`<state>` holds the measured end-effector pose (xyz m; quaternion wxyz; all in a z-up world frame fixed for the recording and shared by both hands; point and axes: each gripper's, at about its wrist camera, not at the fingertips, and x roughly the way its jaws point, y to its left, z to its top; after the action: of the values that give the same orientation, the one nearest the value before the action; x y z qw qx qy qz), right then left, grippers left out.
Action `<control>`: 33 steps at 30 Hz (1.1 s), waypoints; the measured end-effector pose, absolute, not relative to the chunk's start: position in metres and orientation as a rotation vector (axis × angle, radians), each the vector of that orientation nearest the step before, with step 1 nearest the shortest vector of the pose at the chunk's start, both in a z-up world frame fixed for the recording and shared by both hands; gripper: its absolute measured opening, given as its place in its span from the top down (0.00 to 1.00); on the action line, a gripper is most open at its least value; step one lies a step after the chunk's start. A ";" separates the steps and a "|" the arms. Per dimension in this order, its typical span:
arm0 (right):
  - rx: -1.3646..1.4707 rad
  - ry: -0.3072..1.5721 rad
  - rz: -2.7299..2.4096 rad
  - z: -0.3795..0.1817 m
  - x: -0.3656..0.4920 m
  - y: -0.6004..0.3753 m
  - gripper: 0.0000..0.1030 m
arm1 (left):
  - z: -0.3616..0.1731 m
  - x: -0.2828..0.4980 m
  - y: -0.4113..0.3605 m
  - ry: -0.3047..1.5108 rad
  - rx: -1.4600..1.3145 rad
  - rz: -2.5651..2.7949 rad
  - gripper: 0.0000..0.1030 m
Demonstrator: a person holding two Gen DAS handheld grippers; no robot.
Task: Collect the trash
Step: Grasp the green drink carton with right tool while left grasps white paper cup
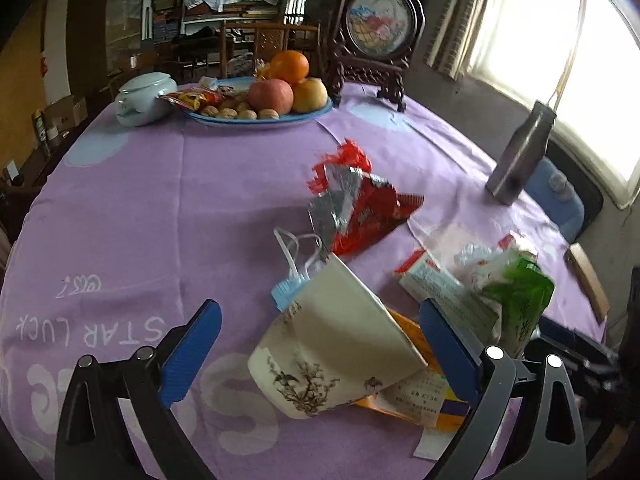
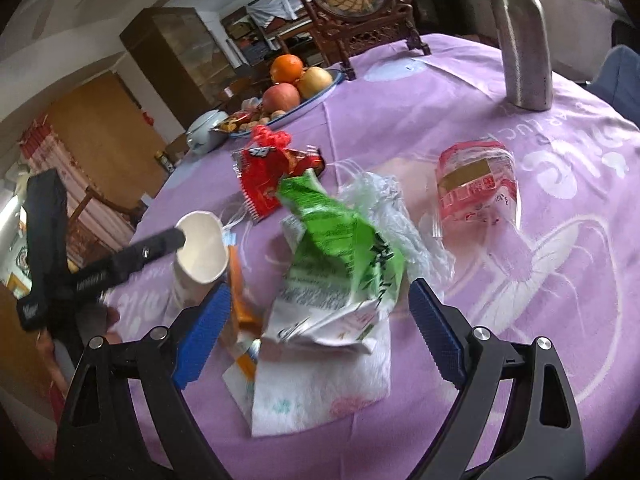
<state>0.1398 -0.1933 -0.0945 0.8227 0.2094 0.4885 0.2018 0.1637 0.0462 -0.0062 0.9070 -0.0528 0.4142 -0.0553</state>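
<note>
A: Left gripper (image 1: 320,364) – jaws spread wide, blue pads either side of the paper cup (image 1: 332,352), which lies tipped on its side; pads not pressing it, as far as the view shows. Right gripper (image 2: 320,340)?

B: Also released, jaws wide, nothing clamped. Green wrapper (image 2: 340,256) sits crumpled between its pads on a white tissue (image 2: 320,392). Orange carton (image 2: 240,304) beside the left pad.

A: Further out: red snack wrapper (image 1: 368,212) mid-table, blue face mask (image 1: 286,290) touching the cup rim.

B: Clear pink-labelled plastic bottle (image 2: 476,188) lying flat, to the right of the pile.

A: Surface: round table under a lilac printed tablecloth (image 1: 160,200). Far side – blue fruit plate (image 1: 260,120) with orange, apples, walnuts; pale lidded jar (image 1: 144,100); carved wooden stand with round embroidery (image 1: 378,28). Steel flask (image 1: 520,156) upright near the bright window (image 1: 560,60)

B: Room behind: wooden chairs, glass-front cabinet (image 2: 180,56)
</note>
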 end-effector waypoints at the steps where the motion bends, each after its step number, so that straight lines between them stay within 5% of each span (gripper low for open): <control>1: 0.454 1.046 0.423 -0.098 0.144 -0.192 0.15 | -0.009 0.165 0.042 0.865 -0.086 -0.109 0.06; 5: 0.482 1.059 0.392 -0.111 0.151 -0.197 0.16 | -0.016 0.167 0.034 0.864 -0.006 -0.082 0.05; 9: 0.519 1.048 0.436 -0.114 0.151 -0.201 0.45 | -0.022 0.166 0.023 0.851 0.087 -0.095 0.05; 10: 0.511 1.033 0.435 -0.111 0.149 -0.203 0.46 | -0.023 0.165 0.020 0.853 0.106 -0.110 0.05; 24: 0.439 0.958 0.358 -0.088 0.110 -0.249 0.46 | -0.026 0.160 0.033 0.876 0.129 -0.212 0.05; 33: 0.459 1.005 0.379 -0.102 0.110 -0.250 0.26 | -0.043 0.159 0.031 0.909 0.193 -0.186 0.05</control>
<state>0.1099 -0.2496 -0.1023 0.8341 0.2168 0.4746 0.1791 0.1591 0.0306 -0.0426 0.8897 0.0932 0.4378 -0.0895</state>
